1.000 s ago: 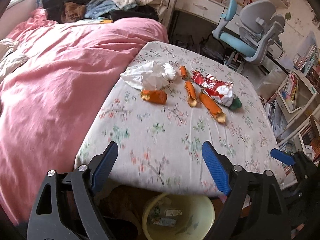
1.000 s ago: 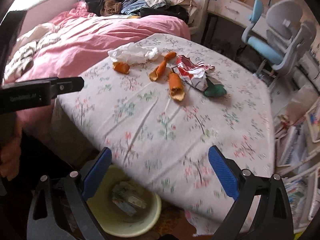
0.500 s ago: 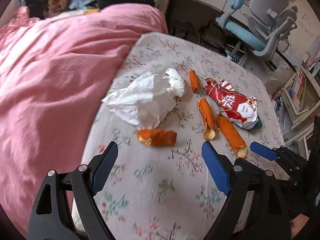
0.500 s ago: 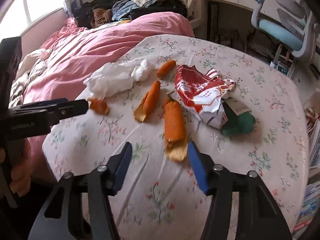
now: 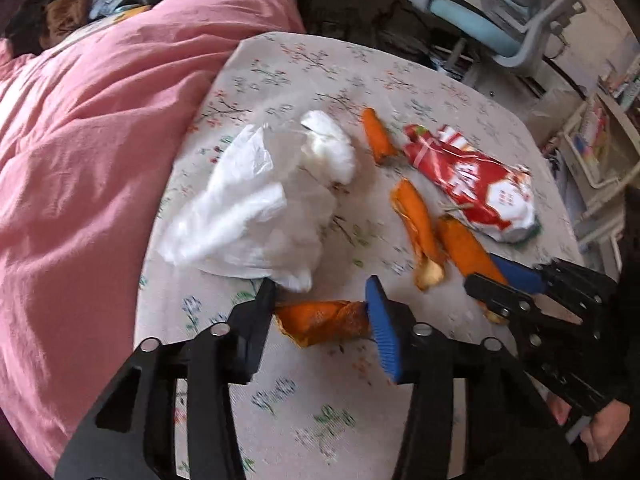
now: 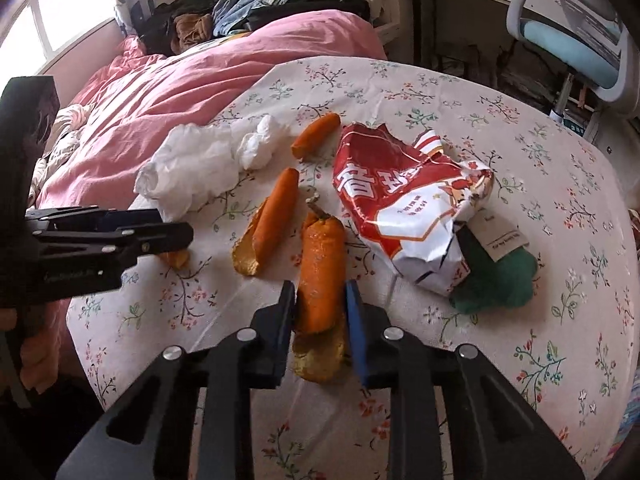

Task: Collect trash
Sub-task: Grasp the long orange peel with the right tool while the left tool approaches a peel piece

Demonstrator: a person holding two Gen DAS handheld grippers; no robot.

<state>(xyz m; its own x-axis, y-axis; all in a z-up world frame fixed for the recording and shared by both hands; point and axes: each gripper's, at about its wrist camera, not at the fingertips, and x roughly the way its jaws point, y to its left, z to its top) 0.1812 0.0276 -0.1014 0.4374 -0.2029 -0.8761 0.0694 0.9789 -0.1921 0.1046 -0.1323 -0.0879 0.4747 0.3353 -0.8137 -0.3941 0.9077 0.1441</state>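
Observation:
Trash lies on a floral tablecloth [image 5: 320, 420]: several orange peels, a white plastic bag [image 5: 256, 216], a wad of white tissue [image 5: 332, 152], a red-and-white snack wrapper [image 5: 476, 180] and a green scrap [image 6: 496, 276]. My left gripper [image 5: 322, 314] is shut on the nearest orange peel [image 5: 324, 320], at the table's left front. My right gripper [image 6: 320, 320] is shut on a long orange peel [image 6: 320, 276] beside the wrapper [image 6: 404, 204]. Two more peels [image 6: 272, 220] [image 6: 316, 136] lie loose.
A bed with a pink duvet [image 5: 80, 160] borders the table on the left, with clothes piled at its head [image 6: 240, 12]. A blue-grey desk chair [image 5: 500, 12] and a desk stand behind the table. Shelves with books [image 5: 596, 140] stand at the right.
Both grippers moved forward over the table from above the bin and closed, the left onto the near peel, the right onto the long peel. The bin has left view.

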